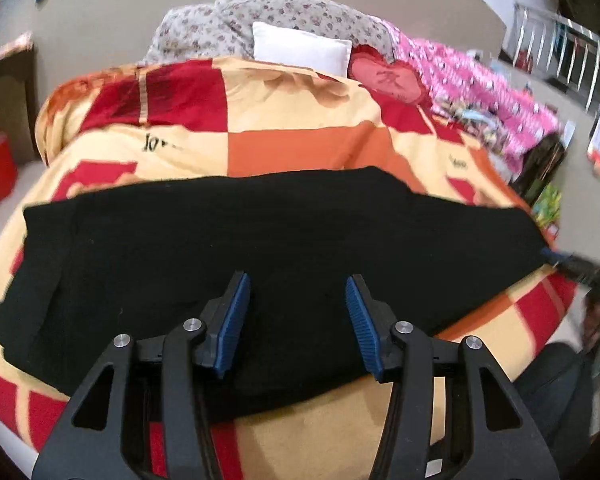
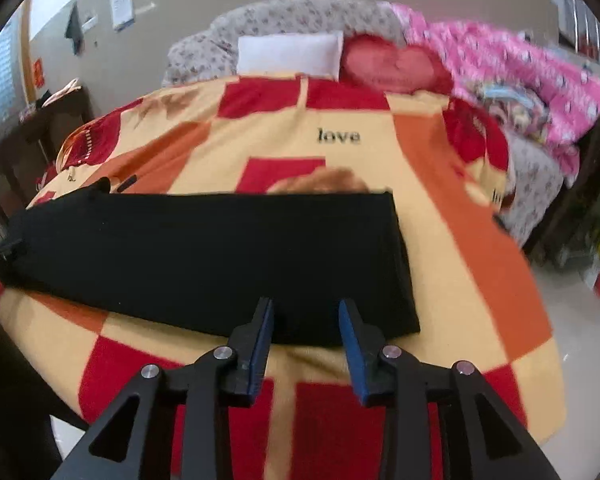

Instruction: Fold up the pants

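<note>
Pants: black pants (image 1: 260, 248) lie flat in a long band across the near part of the checked bedspread (image 1: 300, 148), apparently already doubled leg on leg.
Left gripper: left gripper (image 1: 298, 284) hovers over the middle of the cloth, jaws spread wide, holding nothing!
Right gripper: right gripper (image 2: 306, 306) hangs above the near edge close to the squared right end, jaws also apart, empty.
Handling: soft, light, limp fabric by the look of it; it should drape and sag, not slide.
Where to grab: I'd pinch both corners of one end.
</note>
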